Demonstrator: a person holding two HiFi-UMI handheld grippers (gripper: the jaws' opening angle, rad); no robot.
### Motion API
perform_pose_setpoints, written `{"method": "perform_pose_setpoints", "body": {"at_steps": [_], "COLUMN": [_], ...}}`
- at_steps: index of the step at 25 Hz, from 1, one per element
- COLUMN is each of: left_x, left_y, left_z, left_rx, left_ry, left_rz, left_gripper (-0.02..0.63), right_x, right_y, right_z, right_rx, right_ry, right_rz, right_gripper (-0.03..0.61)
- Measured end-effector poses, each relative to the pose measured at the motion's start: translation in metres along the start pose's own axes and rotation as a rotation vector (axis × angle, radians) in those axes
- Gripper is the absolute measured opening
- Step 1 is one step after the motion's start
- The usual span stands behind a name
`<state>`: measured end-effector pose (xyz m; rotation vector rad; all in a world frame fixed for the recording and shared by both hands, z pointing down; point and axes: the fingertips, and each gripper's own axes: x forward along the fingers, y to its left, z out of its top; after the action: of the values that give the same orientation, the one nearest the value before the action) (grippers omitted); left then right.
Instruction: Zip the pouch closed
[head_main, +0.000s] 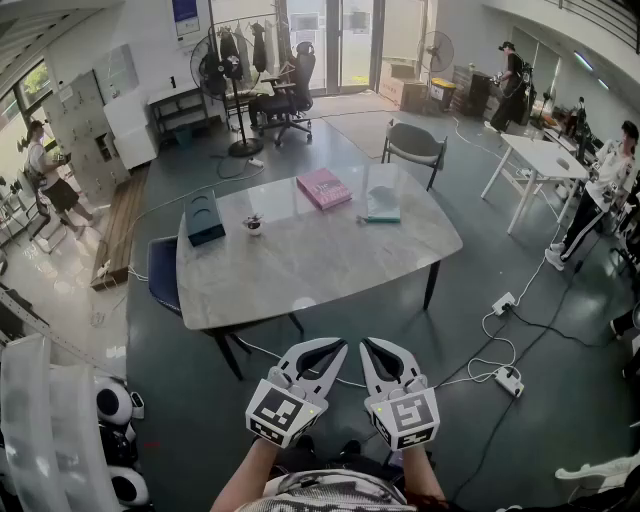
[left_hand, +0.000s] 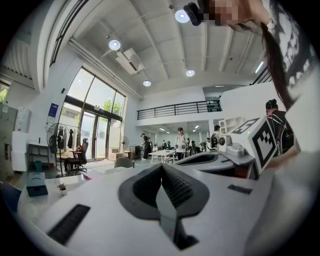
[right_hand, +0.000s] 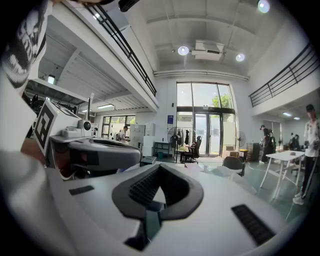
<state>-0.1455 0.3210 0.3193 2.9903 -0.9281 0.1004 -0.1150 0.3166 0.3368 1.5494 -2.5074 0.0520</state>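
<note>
Hovering short of pale marble table (head_main: 300, 262) bearing flat pink pouch (head_main: 323, 188) — white left gripper (head_main: 338, 346), white right gripper (head_main: 368, 344), both jaws together.

Two tools (head_main: 330, 348) (head_main: 376, 345), two tables (head_main: 300, 270) (head_main: 545, 155), three chairs (head_main: 413, 145) (head_main: 163, 275) (head_main: 290, 95), two fans (head_main: 212, 65) (head_main: 437, 48), four objects (head_main: 204, 218) (head_main: 253, 224) (head_main: 324, 188) (head_main: 383, 205) on the nearer table.

The table (head_main: 320, 262) top is smooth and glossy, pale like stone, and mirrors the windows. The floor (head_main: 500, 235) is dark grey with a polished sheen. The left gripper (head_main: 335, 347) and right gripper (head_main: 372, 346) have smooth matt white plastic shells; the fingers (left_hand: 176, 189) have dark, ribbed, rubbery linings. The pink pouch (head_main: 323, 188) looks matt
</note>
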Motion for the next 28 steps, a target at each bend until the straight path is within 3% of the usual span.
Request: {"method": "perform_pose_setpoints", "body": {"at_steps": [19,28], "left_x": [0.049,0.086], "left_y": [-0.026,-0.001], "left_z": [-0.016,-0.028], "left_rx": [-0.017,-0.004], "left_ry": [0.023,0.071], "left_rz": [0.09,0.096], "left_gripper": [0.012,0.012], "right_x": [-0.019,0.012], "right_y": [-0.059,-0.088], "right_z": [-0.028,-0.036], "right_rx": [0.029,0.062], "right_ry": [-0.01,-0.016], "right_rz": [0.072,0.078], "right_gripper": [0.0,0.001]}}
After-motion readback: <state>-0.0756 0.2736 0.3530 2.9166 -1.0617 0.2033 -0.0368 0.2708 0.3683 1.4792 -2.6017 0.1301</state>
